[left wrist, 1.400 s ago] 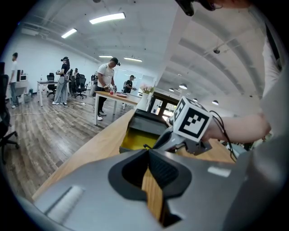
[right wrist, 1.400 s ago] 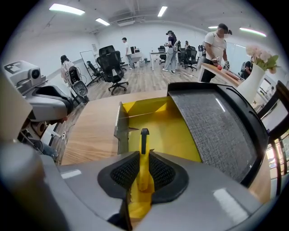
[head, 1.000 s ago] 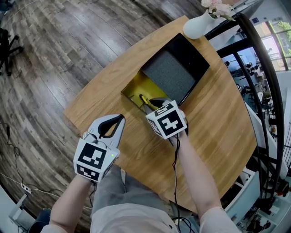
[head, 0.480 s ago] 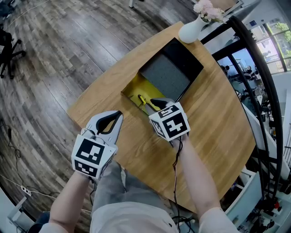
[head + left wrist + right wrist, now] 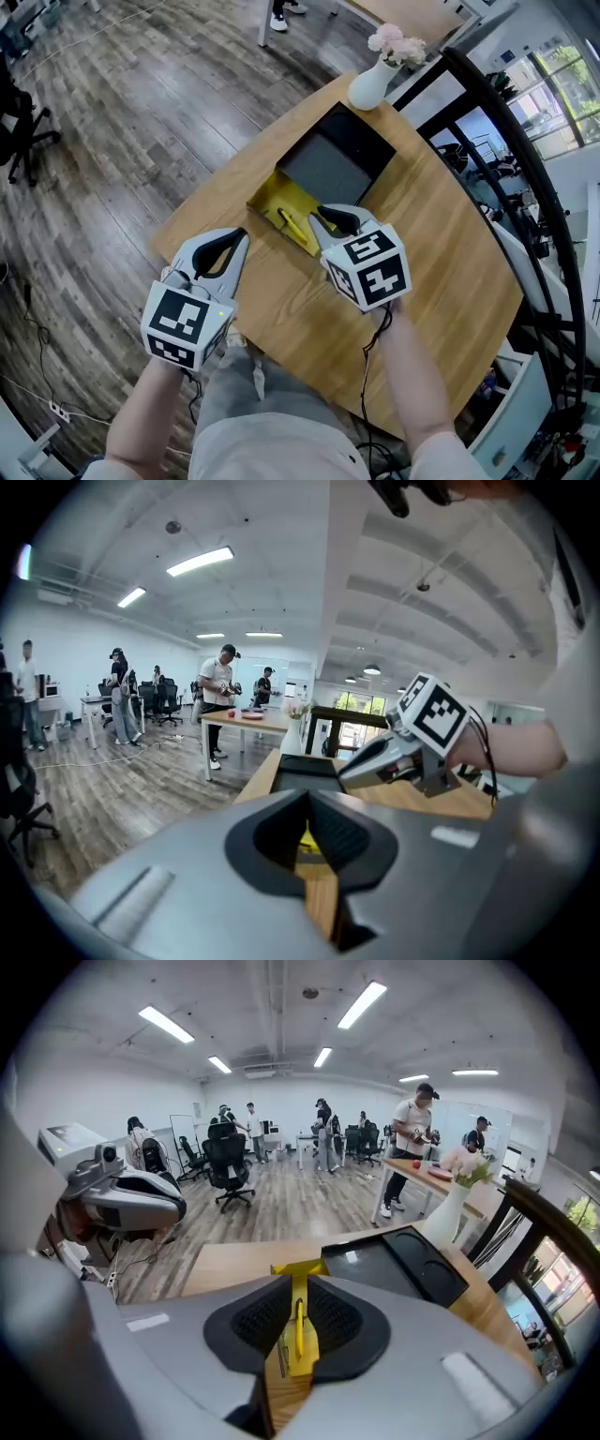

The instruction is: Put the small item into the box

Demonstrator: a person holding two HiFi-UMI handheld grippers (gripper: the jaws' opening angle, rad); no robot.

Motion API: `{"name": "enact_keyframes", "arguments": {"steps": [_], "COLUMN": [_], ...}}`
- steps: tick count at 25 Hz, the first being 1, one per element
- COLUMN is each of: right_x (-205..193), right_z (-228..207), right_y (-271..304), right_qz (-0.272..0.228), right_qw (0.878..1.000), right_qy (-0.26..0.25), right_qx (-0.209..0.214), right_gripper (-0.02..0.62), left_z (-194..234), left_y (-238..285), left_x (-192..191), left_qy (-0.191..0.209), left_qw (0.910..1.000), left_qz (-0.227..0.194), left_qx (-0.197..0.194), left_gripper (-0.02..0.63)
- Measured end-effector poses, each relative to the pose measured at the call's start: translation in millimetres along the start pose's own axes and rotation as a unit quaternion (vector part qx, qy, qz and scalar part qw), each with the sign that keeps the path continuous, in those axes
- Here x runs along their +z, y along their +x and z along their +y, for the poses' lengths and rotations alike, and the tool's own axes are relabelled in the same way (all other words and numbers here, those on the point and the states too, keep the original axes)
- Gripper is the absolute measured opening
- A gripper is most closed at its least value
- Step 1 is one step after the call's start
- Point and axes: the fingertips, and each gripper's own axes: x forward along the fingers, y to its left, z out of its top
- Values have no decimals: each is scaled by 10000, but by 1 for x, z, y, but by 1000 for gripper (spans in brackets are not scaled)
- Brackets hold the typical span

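While the slim yellow item (image 5: 292,226) lies in the box (image 5: 266,193), right tool (image 5: 319,212) gapes, left tool (image 5: 241,235) closed.

Overhead, long white ceiling strip lamps (image 5: 361,1004) and tall daylight windows (image 5: 553,108) keep everything bright, shadows soft, fisheye edges bent and darkened.

Open-plan office. Floor (image 5: 141,112): grey-brown wood planks. Worktop (image 5: 450,272): light wood, rounded corners, with a white vase (image 5: 370,89) of pink flowers at its far corner. A black curved metal rail (image 5: 541,173) runs just beside its right edge, with bright windows (image 5: 553,122) beyond. White walls, white ceiling, strip lights (image 5: 361,1002) on. Black office chairs (image 5: 228,1162), another table (image 5: 441,1177), and several people (image 5: 414,1143) standing at the far end.
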Motion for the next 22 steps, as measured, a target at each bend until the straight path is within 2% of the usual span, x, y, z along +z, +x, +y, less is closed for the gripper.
{"name": "enact_keyframes", "arguments": {"steps": [7, 11, 17, 22], "right_x": [38, 56, 77, 82], "right_z": [7, 20, 43, 56], "right_y": [-82, -132, -201, -249], "right_qz": [-811, -1281, -2040, -2681], "right_qw": [9964, 9912, 9777, 9607], "right_qy": [-6, 84, 140, 162], "right_qx": [-256, -330, -472, -697], "right_gripper": [37, 27, 8, 5], "left_z": [-20, -38, -60, -72], "left_y": [-45, -73, -109, -141], "left_x": [63, 90, 113, 135], "left_qy": [365, 440, 507, 778], "left_qw": [9978, 9958, 9940, 9877], "left_qz": [-538, -807, -966, -1350], "left_qx": [82, 47, 89, 118], "left_gripper": [3, 3, 3, 3]}}
